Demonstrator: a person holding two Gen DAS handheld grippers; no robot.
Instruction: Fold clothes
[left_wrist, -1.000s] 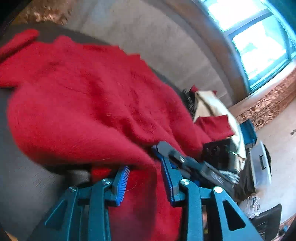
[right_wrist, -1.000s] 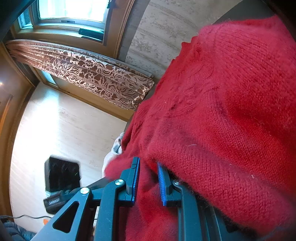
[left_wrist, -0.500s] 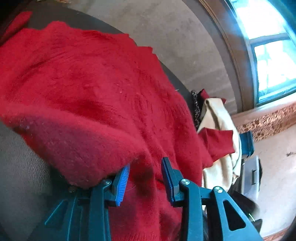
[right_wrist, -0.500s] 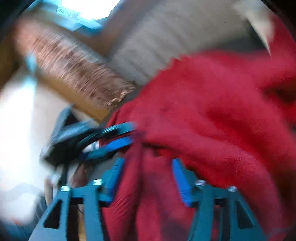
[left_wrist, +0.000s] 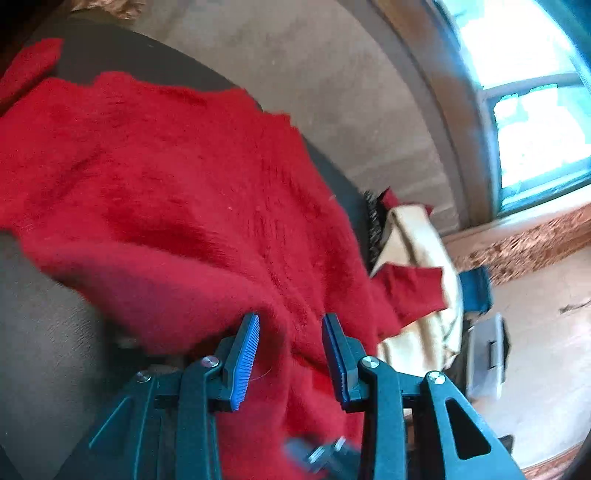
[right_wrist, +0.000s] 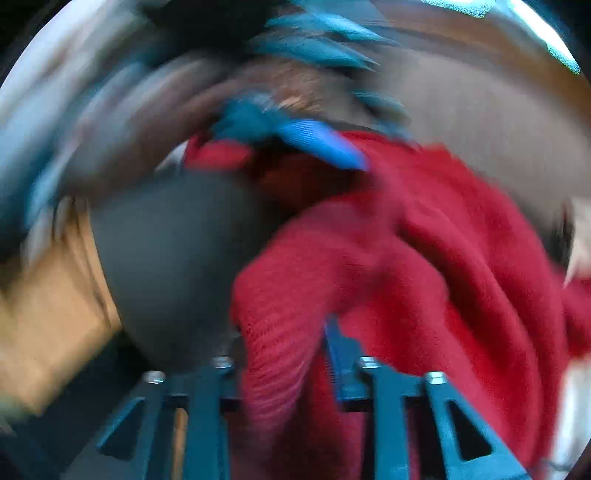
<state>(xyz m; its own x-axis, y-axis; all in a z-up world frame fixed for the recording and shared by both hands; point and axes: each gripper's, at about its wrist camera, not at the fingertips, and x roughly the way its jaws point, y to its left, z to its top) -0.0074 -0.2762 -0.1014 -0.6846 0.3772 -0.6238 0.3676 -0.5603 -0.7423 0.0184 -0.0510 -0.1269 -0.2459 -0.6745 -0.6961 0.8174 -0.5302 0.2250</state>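
**Gripping a red sweater at two points over a dark surface**

Spreading across most of the left wrist view, the red sweater (left_wrist: 177, 192) lies draped over a dark surface (left_wrist: 40, 332), with its far edge toward the upper left of the frame. At the bottom centre, the left gripper (left_wrist: 290, 354) has a bunched fold of the sweater running up between its two blue pads; the pads stand partly apart with the knit filling the gap, and the fabric pulls taut from that point, so the fold is clamped. To the right of the sweater sits a pile of other clothes (left_wrist: 417, 266), cream with a red piece across it, and beyond it a bright window (left_wrist: 532, 110) in the upper right.

The right wrist view is heavily blurred. The sweater (right_wrist: 424, 266) fills the centre and right of the frame, and the dark surface (right_wrist: 166, 258) shows at centre left. At the bottom, the right gripper (right_wrist: 284, 369) has a ribbed edge of the sweater between its fingers, and its jaws are closing on it. The left gripper (right_wrist: 317, 142) appears as a blurred blue shape at the upper centre, at the sweater's far edge.
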